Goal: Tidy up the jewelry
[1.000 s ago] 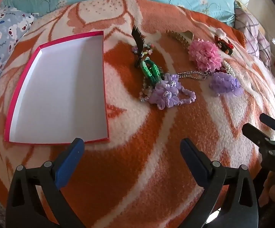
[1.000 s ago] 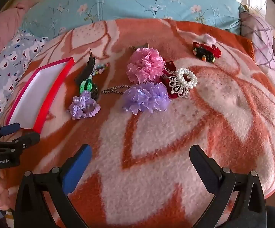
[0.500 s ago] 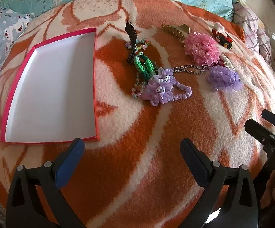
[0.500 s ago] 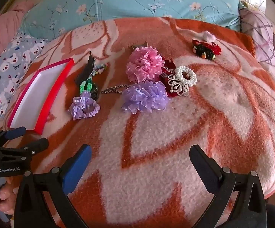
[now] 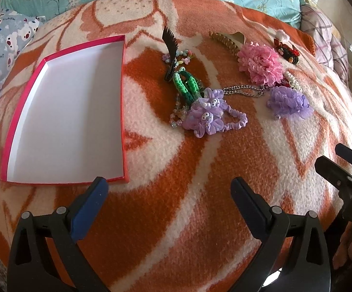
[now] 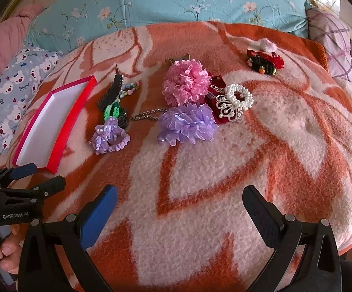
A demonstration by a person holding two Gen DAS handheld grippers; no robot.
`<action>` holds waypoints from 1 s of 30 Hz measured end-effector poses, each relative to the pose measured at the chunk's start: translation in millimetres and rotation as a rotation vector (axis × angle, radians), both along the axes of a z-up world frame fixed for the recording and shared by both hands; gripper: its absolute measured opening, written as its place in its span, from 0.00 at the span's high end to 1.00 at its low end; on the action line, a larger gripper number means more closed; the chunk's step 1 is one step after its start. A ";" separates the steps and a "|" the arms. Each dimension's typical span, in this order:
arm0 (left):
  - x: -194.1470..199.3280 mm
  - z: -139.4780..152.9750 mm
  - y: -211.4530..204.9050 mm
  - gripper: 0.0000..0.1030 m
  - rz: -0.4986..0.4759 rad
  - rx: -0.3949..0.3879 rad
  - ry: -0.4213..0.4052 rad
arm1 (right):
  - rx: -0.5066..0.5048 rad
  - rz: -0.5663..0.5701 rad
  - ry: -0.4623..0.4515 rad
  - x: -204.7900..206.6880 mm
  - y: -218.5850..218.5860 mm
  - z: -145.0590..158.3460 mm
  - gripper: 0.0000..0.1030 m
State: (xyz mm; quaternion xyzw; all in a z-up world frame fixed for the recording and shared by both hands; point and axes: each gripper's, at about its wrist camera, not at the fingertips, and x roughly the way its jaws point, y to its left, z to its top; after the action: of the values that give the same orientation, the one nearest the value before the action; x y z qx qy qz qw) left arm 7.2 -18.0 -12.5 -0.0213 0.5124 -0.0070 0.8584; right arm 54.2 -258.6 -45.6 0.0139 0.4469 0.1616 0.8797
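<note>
Left wrist view: the left gripper (image 5: 167, 189) hovers with fingers wide apart over an orange blanket (image 5: 176, 219). A pink box (image 5: 123, 112) lies left, with hair ties (image 5: 207, 116) beside it.

Right wrist view: the right gripper (image 6: 179, 199), also spread, faces a purple flower (image 6: 188, 124) and pearl bracelet (image 6: 239, 96).

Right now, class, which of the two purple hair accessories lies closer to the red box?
The purple scrunchie with little cartoon faces, beside the green woven band; the frilly purple flower lies farther right.

Left gripper (image 6: 32, 177) reads, seemingly, "GenRobot.AI".
</note>
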 end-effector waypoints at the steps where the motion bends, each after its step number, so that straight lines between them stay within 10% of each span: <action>1: 0.5 0.2 -0.4 0.01 0.002 0.001 0.000 | 0.000 0.001 0.001 0.6 -0.1 0.2 0.00; 30: 9.6 11.5 -24.2 0.01 0.008 0.028 -0.010 | 0.065 0.037 -0.002 17.8 -18.7 12.2 0.00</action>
State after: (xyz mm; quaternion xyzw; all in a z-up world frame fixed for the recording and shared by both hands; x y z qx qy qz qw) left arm 16.9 -42.2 -1.0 -0.0111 0.5079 0.0037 0.8613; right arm 72.0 -277.3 -33.5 0.0342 0.4405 0.1922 0.8763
